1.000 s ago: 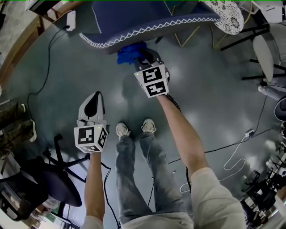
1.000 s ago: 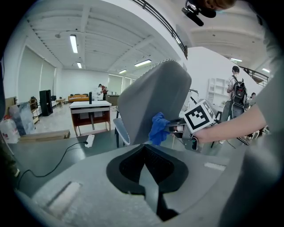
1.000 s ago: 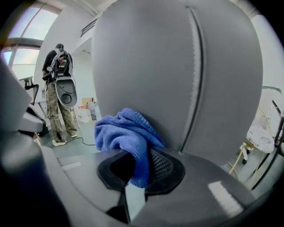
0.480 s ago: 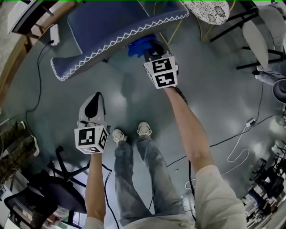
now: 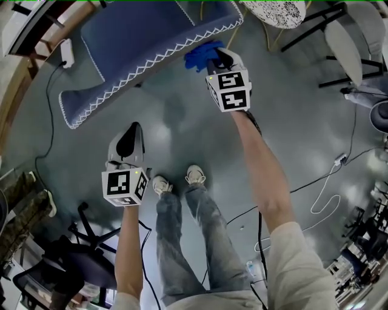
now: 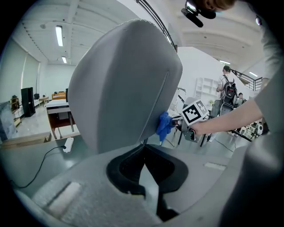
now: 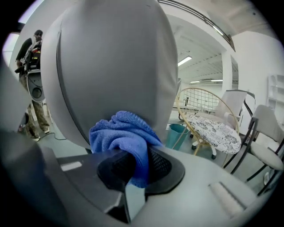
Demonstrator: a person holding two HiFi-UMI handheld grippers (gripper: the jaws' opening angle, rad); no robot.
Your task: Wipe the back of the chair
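The chair [image 5: 151,42] has a blue seat with white zigzag trim and stands at the top of the head view. Its smooth grey back [image 6: 124,84] fills the left gripper view. My right gripper [image 5: 219,60] is shut on a blue cloth [image 5: 202,54] and presses it against the chair back near its right edge. In the right gripper view the cloth [image 7: 124,137] bulges from the jaws against the back [image 7: 115,66]. My left gripper [image 5: 132,130] hangs apart from the chair, lower left, shut with nothing in it. It looks toward the cloth [image 6: 164,125].
A round white patterned table [image 5: 279,11] with a wire frame stands right of the chair, with a teal bin [image 7: 176,135] beside it. White chairs [image 5: 339,42] are at the far right. A black office chair [image 5: 66,254] is at the lower left. Cables [image 5: 321,200] cross the floor.
My right gripper has slid the blue cloth rightward along the chair back, toward its right end. The left gripper has stayed where it was.
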